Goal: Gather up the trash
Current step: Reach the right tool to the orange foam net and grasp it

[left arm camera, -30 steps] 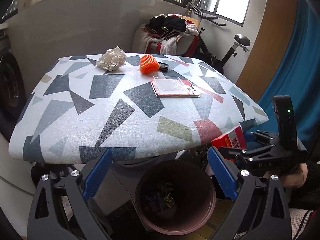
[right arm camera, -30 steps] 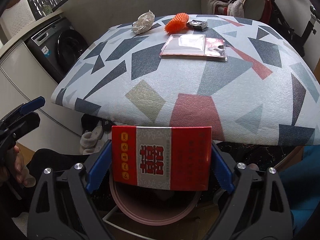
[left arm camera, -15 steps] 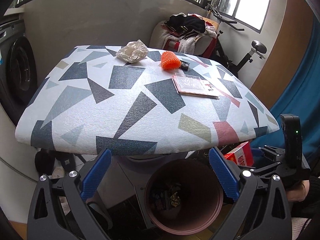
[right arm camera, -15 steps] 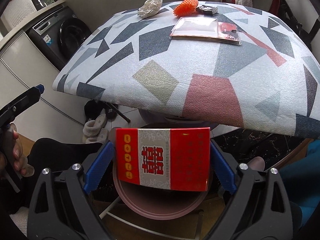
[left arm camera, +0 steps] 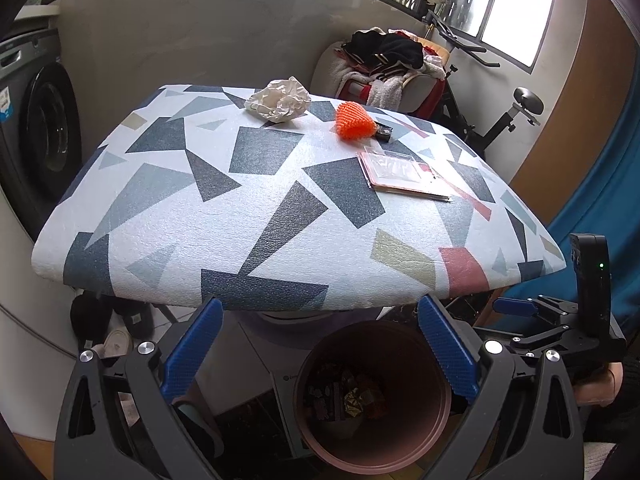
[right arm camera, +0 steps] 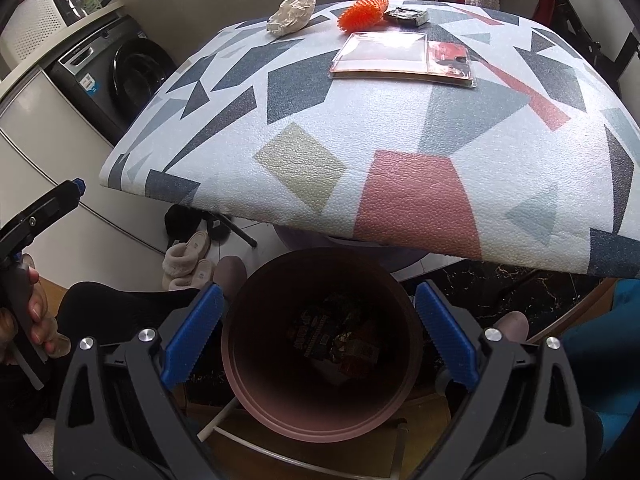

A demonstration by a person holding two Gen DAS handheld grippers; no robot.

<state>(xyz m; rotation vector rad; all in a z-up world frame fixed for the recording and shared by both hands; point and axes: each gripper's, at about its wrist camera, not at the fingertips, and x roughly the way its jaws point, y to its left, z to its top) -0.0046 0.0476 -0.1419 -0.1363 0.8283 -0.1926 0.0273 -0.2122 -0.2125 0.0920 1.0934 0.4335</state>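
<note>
A brown round bin [right arm camera: 240,344] stands on the floor under the table's near edge, with several dark wrappers at its bottom. My right gripper [right arm camera: 319,300] hangs over the bin's mouth, open, with nothing between its blue pads. My left gripper [left arm camera: 320,320] is open too, above and just left of the bin [left arm camera: 416,364]. On the patterned table [left arm camera: 200,208] lie a crumpled white paper [left arm camera: 280,100], an orange foam net [left arm camera: 354,120], a small dark pack [left arm camera: 384,132] and a clear plastic package [left arm camera: 400,172].
A washing machine [left arm camera: 44,132] stands to the left. Slippers [right arm camera: 188,256] lie on the floor under the table. A chair piled with clothes [left arm camera: 388,64] and an exercise bike [left arm camera: 516,112] are behind it, a blue curtain [left arm camera: 600,180] to the right. A person's knees flank the bin.
The red box that sat between my right gripper's pads is gone from them; the fingers now frame the bin's open mouth. The left view has shifted a little to the left.
</note>
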